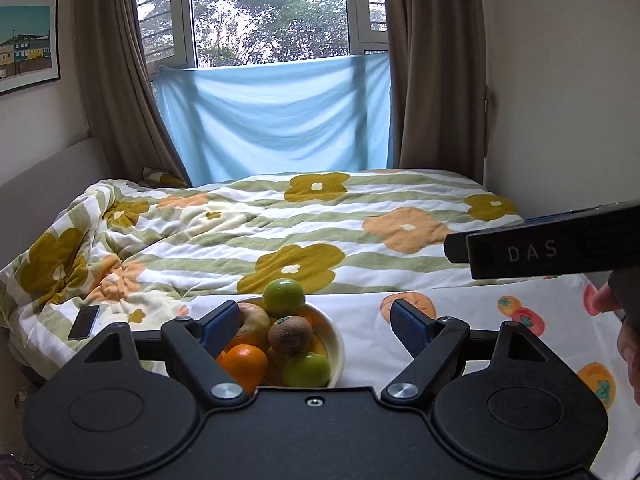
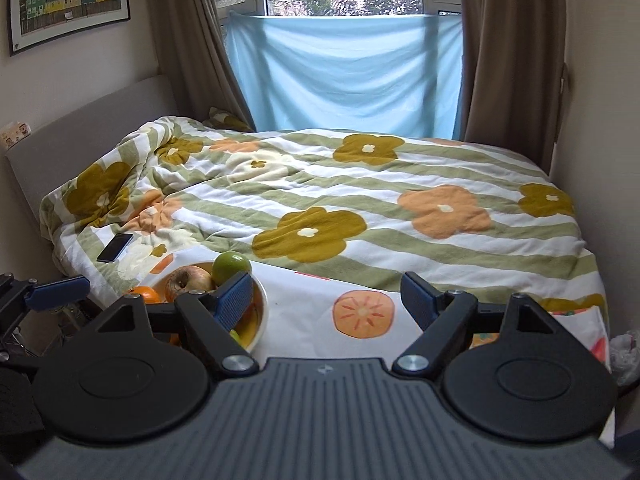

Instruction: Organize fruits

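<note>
A cream bowl [image 1: 335, 338] of fruit sits on a white fruit-print cloth [image 1: 480, 332]. It holds a green fruit on top [image 1: 283, 297], a kiwi [image 1: 289, 334], an orange [image 1: 244, 363], a green apple [image 1: 306, 368] and a brownish apple [image 1: 252, 324]. My left gripper [image 1: 314, 322] is open, its fingers just above and in front of the bowl. My right gripper [image 2: 326, 300] is open over the cloth, to the right of the bowl [image 2: 262, 312]. The right gripper's body [image 1: 540, 246] shows at the right in the left wrist view.
A bed with a flowered quilt [image 1: 280, 220] lies behind the cloth. A dark phone [image 1: 84, 322] lies on the quilt at the left, also in the right wrist view [image 2: 115, 247]. A window with a blue sheet [image 1: 276, 120] and brown curtains is at the back.
</note>
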{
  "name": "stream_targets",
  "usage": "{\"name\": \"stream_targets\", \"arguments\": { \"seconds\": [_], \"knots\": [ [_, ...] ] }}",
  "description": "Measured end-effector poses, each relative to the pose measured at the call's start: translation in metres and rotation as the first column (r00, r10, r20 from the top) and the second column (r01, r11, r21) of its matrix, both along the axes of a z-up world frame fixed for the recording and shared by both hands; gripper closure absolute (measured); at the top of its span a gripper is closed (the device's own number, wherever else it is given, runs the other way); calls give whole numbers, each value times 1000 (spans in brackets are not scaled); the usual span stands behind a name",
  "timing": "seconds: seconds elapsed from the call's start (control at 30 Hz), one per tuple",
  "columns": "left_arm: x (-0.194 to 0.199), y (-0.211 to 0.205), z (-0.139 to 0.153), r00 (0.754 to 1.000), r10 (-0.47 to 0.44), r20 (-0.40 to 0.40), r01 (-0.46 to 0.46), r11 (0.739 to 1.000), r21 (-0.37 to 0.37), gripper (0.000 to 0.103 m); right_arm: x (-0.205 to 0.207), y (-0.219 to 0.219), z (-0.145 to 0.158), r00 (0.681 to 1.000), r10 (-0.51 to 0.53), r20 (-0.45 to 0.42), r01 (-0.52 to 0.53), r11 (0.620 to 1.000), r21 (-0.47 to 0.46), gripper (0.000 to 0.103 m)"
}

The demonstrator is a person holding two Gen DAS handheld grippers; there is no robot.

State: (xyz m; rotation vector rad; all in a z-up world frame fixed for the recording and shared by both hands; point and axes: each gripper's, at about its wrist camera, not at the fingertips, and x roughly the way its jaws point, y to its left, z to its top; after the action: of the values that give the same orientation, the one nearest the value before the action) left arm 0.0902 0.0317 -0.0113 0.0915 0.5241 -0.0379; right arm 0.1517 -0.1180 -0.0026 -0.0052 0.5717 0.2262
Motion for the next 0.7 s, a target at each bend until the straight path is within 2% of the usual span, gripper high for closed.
{"name": "stream_targets", "arguments": {
  "seconds": [0.17,0.4,0.57,0.7],
  "knots": [
    [-33,-28,18,998,-52,34,52,999,1,17,-54,-43,15,994,-109,32,109,994,-2,0],
    [-73,-43,41,997,-70,35,71,997,-29,17,-118,-81,27,978,-206,33,207,978,-20,0],
    [-91,-40,49,998,-53,24,54,998,-14,5,-156,-85,29,973,-231,29,232,971,-57,0],
    [-99,-39,46,999,-36,10,36,999,14,0,-177,-82,26,966,-258,25,259,962,-86,0]
  ]
}}
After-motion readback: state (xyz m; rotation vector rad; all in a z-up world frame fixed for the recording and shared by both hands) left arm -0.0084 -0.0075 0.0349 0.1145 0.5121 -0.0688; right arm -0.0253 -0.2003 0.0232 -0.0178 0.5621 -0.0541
